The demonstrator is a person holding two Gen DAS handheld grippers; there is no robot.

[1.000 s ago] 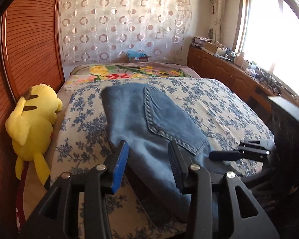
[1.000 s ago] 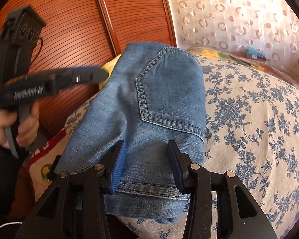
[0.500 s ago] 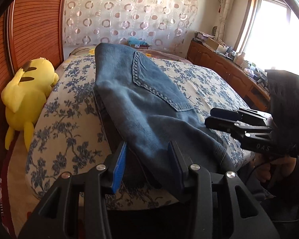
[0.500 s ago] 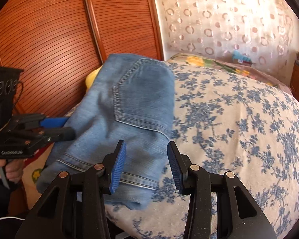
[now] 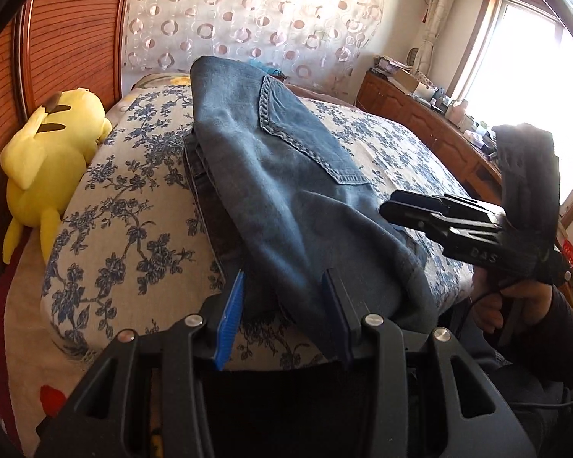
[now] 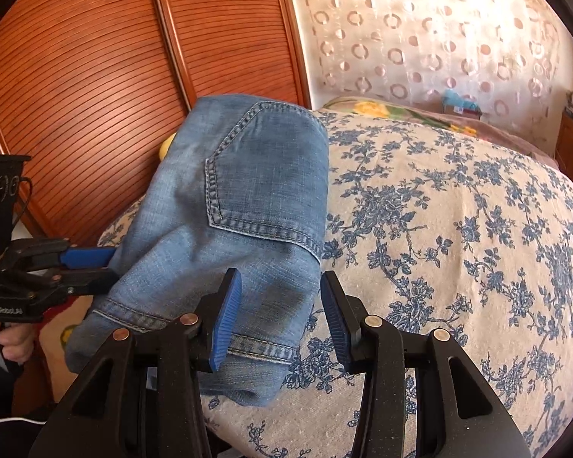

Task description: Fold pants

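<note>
Blue folded jeans (image 5: 286, 175) lie on the flowered bedspread (image 5: 133, 221), back pocket up, with their near end hanging over the bed's front edge. My left gripper (image 5: 284, 299) is open at that near end, with the denim just ahead of and between its fingers, unpinched. In the right wrist view the jeans (image 6: 244, 206) sit at the bed's left side. My right gripper (image 6: 280, 288) is open over their near right corner. The left gripper (image 6: 95, 267) reaches the jeans' left edge there. The right gripper (image 5: 405, 210) hovers beside the jeans.
A yellow plush toy (image 5: 53, 145) lies against the slatted wooden doors (image 6: 95, 57) on the left. A wooden dresser (image 5: 420, 122) runs below the window. The bedspread (image 6: 458, 229) stretches right of the jeans. A person's hand (image 5: 515, 305) holds each gripper.
My left gripper has come down and drawn back to the bed's near edge at the jeans' end. The right gripper has shifted a little towards the jeans' right corner. Both stay open.
</note>
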